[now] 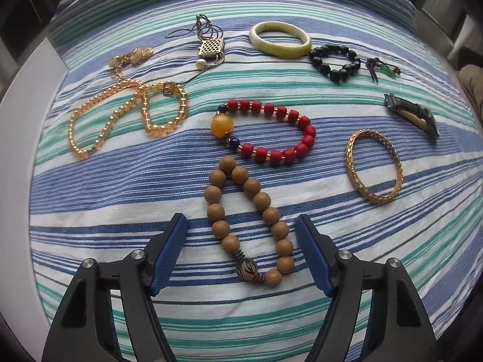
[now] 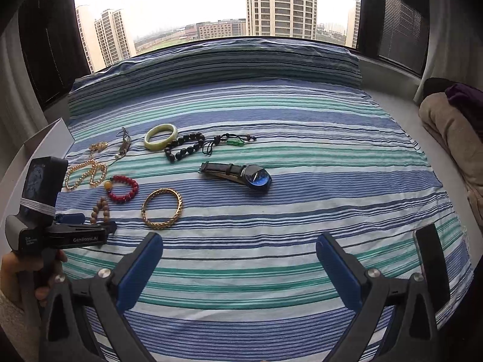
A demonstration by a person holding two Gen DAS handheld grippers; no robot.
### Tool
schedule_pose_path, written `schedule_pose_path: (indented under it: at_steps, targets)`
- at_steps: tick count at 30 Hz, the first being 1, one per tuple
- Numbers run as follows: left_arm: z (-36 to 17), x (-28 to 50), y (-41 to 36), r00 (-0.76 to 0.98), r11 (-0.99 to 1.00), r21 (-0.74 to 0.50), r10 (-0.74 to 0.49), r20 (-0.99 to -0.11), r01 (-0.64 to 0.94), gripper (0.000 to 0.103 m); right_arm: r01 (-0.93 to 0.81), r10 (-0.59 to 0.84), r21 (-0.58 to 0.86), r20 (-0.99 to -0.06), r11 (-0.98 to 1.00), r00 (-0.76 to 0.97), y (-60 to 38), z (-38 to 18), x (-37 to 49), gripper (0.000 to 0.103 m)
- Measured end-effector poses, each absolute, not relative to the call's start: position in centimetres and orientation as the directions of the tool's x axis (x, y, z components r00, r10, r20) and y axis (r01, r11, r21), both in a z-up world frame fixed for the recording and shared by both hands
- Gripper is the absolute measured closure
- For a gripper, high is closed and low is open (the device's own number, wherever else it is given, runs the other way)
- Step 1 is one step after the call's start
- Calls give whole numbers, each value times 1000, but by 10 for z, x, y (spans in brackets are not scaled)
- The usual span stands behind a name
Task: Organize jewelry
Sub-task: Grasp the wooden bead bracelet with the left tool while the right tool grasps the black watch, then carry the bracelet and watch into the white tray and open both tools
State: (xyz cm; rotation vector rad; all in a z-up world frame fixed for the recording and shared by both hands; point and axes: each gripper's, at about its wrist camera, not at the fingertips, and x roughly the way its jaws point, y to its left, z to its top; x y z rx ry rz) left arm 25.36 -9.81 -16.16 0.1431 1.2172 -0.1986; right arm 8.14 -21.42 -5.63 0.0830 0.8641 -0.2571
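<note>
Left gripper [image 1: 241,229] open astride the wooden bead bracelet [image 1: 249,220]; right gripper [image 2: 238,250] open, empty.
Risk: closing fingers may pinch the striped bedsheet [image 1: 120,181] or nudge the adjacent red bead bracelet [image 1: 271,131].

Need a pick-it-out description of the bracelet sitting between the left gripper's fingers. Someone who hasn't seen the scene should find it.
On the blue, white and green striped cloth, look at the near edge, between the open fingers of the left gripper. There lies the tan wooden bead bracelet, pinched into a long loop. Unlike the red bead bracelet just beyond it, its beads are large, matte tan, with one striped carved bead.
</note>
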Motion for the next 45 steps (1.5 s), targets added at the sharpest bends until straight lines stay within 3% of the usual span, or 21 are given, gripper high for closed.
schedule_pose_path:
  at_steps: [2,3,4,8,14,17,18,19,22,25,28,30,33,35,38,42,45]
  targets:
    - [-156,252,-98,336,972,0,-82,-938,236,54,247,-166,-7,-760,969,628,-229,-56,88,0]
    - [-153,253,-97,336,972,0,-81,-938,237,73,227,-148,-2,-764,974,628,-234,-58,94,0]
    - [-151,254,-95,331,972,-7,-87,-940,236,80,189,-119,0,-775,982,620,-236,-61,101,0]
    - [-145,256,-82,293,969,-73,-143,-945,237,81,-24,1,-14,-842,1000,539,-237,-81,147,1]
    - [-133,249,-58,277,966,-115,-179,-944,234,81,-283,15,-101,-923,954,383,-226,-118,216,2]
    - [-122,241,-54,282,964,-119,-186,-941,237,83,-355,-1,-116,-951,928,309,-223,-136,244,19]
    - [-128,240,-51,283,963,-117,-186,-941,244,101,-370,-20,-140,-951,918,309,-222,-139,253,19]
    - [-127,239,-49,280,961,-125,-194,-940,247,103,-380,-25,-139,-957,915,290,-222,-141,261,19]
    - [-126,235,-47,287,959,-125,-199,-937,254,103,-392,-13,-112,-970,913,245,-223,-147,281,23]
    - [-130,237,-52,280,957,-130,-203,-938,260,103,-417,-29,-116,-978,902,209,-219,-152,290,33]
    - [-135,239,-52,275,957,-143,-213,-938,254,103,-416,-24,-101,-982,904,186,-214,-154,296,47]
    - [-138,239,-50,265,955,-161,-227,-937,250,103,-400,-25,-98,-983,911,185,-209,-153,300,67]
    - [-142,238,-49,256,953,-162,-228,-939,256,103,-363,-48,-118,-979,924,197,-207,-151,304,74]
    - [-146,237,-49,240,949,-174,-239,-941,262,100,-336,-55,-123,-977,934,206,-207,-150,306,76]
    - [-147,236,-50,237,943,-192,-259,-936,270,85,-262,-55,-115,-972,958,228,-208,-143,305,81]
    - [-145,232,-62,259,949,-137,-214,-942,286,17,-207,4,-51,-966,977,257,-213,-127,299,82]
    - [-147,229,-73,279,947,-71,-163,-946,312,14,-182,41,-9,-962,983,271,-214,-121,296,82]
